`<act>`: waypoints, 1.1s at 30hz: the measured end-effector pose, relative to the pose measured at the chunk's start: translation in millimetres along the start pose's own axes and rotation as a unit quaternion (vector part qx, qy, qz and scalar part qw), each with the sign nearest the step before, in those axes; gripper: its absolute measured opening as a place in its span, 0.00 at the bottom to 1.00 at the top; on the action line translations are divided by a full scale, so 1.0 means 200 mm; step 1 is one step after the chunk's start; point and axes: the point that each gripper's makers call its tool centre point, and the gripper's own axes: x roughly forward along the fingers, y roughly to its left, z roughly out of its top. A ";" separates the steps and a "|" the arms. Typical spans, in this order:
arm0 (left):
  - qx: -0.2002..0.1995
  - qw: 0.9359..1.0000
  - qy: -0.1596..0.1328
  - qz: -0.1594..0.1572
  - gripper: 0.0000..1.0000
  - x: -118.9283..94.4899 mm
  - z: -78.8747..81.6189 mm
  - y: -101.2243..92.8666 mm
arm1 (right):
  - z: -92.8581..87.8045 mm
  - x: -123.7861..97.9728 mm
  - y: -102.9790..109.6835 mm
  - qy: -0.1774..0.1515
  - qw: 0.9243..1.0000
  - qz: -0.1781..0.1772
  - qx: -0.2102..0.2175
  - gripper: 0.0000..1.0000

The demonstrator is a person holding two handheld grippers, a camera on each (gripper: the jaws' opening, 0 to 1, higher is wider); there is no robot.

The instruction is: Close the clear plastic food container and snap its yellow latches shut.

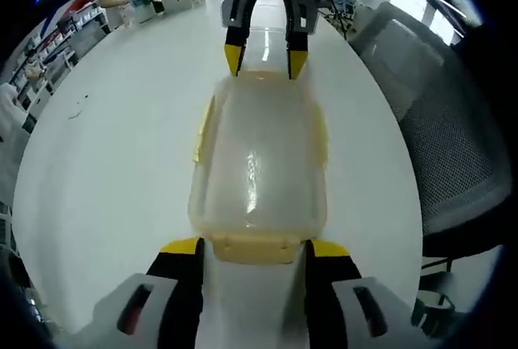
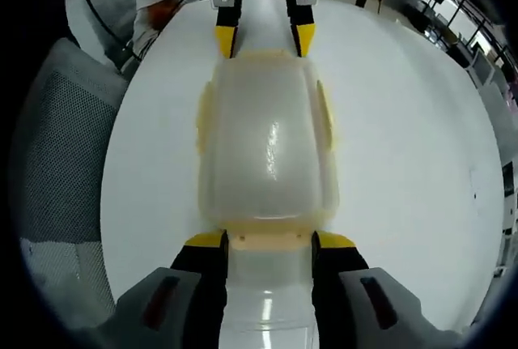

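- The white table (image 1: 105, 187) spreads out under and around both tools; a mesh office chair (image 1: 453, 146) stands off to the right of the left gripper, and in the right gripper view it lies to that tool's left.
- The clear plastic food container (image 1: 259, 163) lies flat on the table between the two tools, its lid already resting on top; one short end sits just ahead of the left gripper's jaws, the other just ahead of the right gripper's, so each tool faces the other along the box's length.
- The left gripper (image 1: 255, 250) has its jaws spread apart, holding nothing; their yellow tips flank the near end latch (image 1: 252, 248), which sits in the gap between them.
- The right gripper (image 2: 267, 241) is likewise spread and empty, its tips either side of its own end latch (image 2: 271, 241); seen from the left gripper view it stands at the far end of the box.
- Yellow side latches (image 2: 326, 114) stick out along the long edges, and look unsnapped, though I cannot tell for sure.
- To do this step well, I would brace one end while the other tool presses its latch square down against the wall; pushing both ends evenly should keep the light box from sliding or the lid from skewing.
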 end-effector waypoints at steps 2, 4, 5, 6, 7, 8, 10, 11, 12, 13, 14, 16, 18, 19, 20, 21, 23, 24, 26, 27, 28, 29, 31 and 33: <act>0.003 1.000 0.007 0.002 0.35 -0.01 -0.01 0.00 | 0.00 0.00 0.00 -0.001 1.000 0.004 -0.004 0.38; 0.004 1.000 0.006 -0.002 0.34 0.00 0.00 0.00 | 0.01 0.00 0.00 0.000 1.000 0.003 0.000 0.38; 0.004 1.000 0.006 -0.002 0.34 0.00 -0.01 0.01 | 0.01 0.00 0.00 0.001 1.000 0.002 -0.001 0.38; 0.004 1.000 0.006 -0.003 0.34 0.00 0.00 0.00 | 0.01 0.00 0.00 0.003 1.000 0.002 -0.002 0.37; 0.004 1.000 0.006 -0.003 0.34 0.00 -0.01 0.00 | 0.01 0.00 0.00 0.005 1.000 0.002 -0.003 0.37; 0.004 1.000 0.005 -0.003 0.34 0.00 -0.01 0.00 | 0.01 0.00 0.00 0.007 1.000 0.002 -0.006 0.37; 0.002 1.000 0.002 -0.003 0.34 0.00 -0.01 0.00 | 0.00 0.00 0.00 0.007 1.000 0.003 -0.006 0.36; 0.001 1.000 0.002 -0.002 0.33 0.00 -0.01 0.00 | 0.00 0.00 0.00 0.007 1.000 0.004 -0.006 0.36; 0.002 1.000 0.002 -0.002 0.33 0.00 -0.01 0.00 | 0.00 -0.01 0.00 0.008 1.000 0.005 -0.006 0.36; 0.002 1.000 0.002 -0.002 0.33 0.00 -0.01 0.00 | 0.00 0.00 0.00 0.008 1.000 0.005 -0.006 0.36; 0.003 1.000 0.003 -0.001 0.33 0.00 -0.01 0.00 | 0.00 -0.01 0.00 0.007 1.000 0.006 -0.007 0.36; -0.001 1.000 0.005 -0.003 0.33 0.00 -0.01 -0.01 | 0.00 -0.01 0.00 0.003 1.000 0.007 -0.007 0.35; -0.006 1.000 0.008 -0.009 0.33 -0.01 -0.01 -0.03 | 0.01 -0.01 0.01 0.000 1.000 0.007 -0.016 0.35; -0.005 1.000 0.009 -0.006 0.33 -0.03 -0.01 -0.03 | 0.01 -0.01 0.02 0.000 1.000 0.008 -0.016 0.35; -0.006 1.000 0.010 -0.007 0.33 -0.04 -0.01 -0.04 | 0.02 -0.02 0.02 -0.001 1.000 0.006 -0.020 0.35; -0.009 1.000 0.011 -0.005 0.33 -0.06 0.00 -0.04 | 0.02 -0.02 0.02 -0.002 1.000 0.005 -0.023 0.35; -0.010 1.000 0.012 0.001 0.33 -0.08 0.01 -0.06 | 0.03 -0.04 0.03 -0.009 1.000 0.003 -0.026 0.35; -0.013 1.000 0.015 0.003 0.33 -0.09 0.01 -0.06 | 0.04 -0.05 0.02 -0.013 1.000 0.002 -0.025 0.35; -0.014 1.000 0.020 0.009 0.33 -0.11 0.01 -0.07 | 0.05 -0.07 0.03 -0.020 0.999 0.002 -0.033 0.35; -0.017 1.000 0.022 0.009 0.33 -0.12 0.02 -0.08 | 0.05 -0.08 0.03 -0.023 0.999 0.002 -0.036 0.35; -0.017 1.000 0.023 0.012 0.33 -0.13 0.02 -0.08 | 0.06 -0.10 0.03 -0.027 0.999 0.003 -0.039 0.35; -0.019 0.999 0.023 0.015 0.33 -0.15 0.03 -0.08 | 0.06 -0.11 0.03 -0.030 0.999 0.003 -0.040 0.35; -0.025 0.999 0.023 0.017 0.33 -0.18 0.05 -0.09 | 0.07 -0.14 0.02 -0.037 0.998 0.002 -0.047 0.35; -0.025 0.999 0.026 0.022 0.33 -0.22 0.06 -0.10 | 0.08 -0.18 0.03 -0.045 0.998 0.003 -0.051 0.35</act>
